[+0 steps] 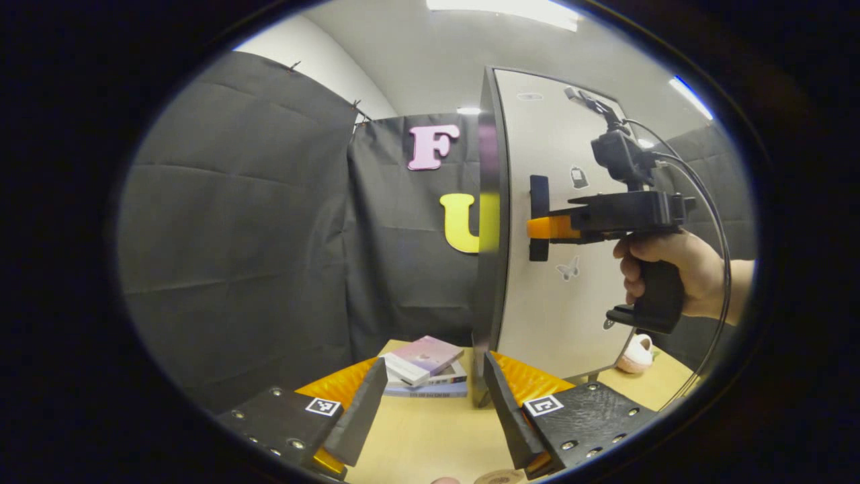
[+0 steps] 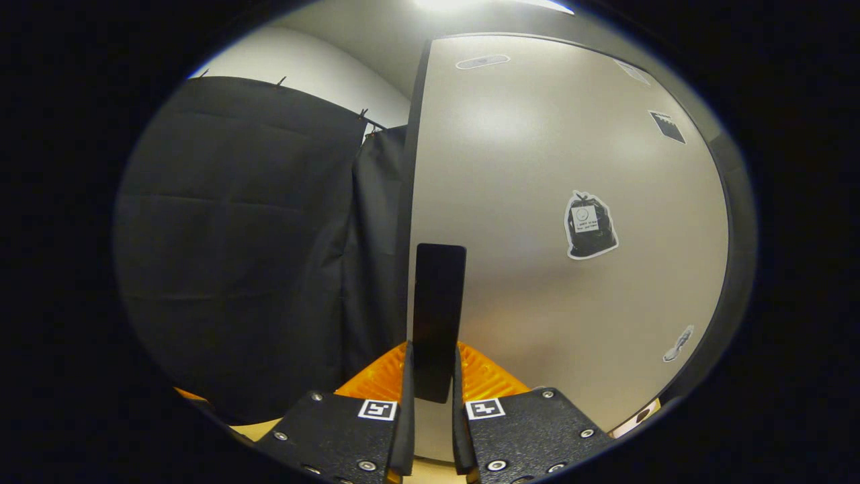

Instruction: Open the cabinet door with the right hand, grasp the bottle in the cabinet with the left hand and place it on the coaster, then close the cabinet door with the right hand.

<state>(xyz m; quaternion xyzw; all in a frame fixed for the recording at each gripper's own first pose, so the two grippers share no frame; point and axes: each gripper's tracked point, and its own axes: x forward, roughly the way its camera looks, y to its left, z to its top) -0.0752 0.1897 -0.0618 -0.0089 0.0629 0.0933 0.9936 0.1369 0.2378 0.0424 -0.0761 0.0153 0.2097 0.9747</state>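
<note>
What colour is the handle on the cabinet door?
The handle is black, on a pale grey cabinet door; it shows best in the right gripper view.

Left gripper view sat low over the counter [image 1: 430,430], well back, facing the cabinet door [image 1: 557,269] edge-on w/ the right gripper [image 1: 537,227] at its handle [image 1: 538,216]. Right gripper view looked straight at the door face [image 2: 551,202], v. close, handle [image 2: 438,309] between its fingers [image 2: 406,410]. Both views shared door, handle and the black cloth wall [image 1: 235,235].
</note>
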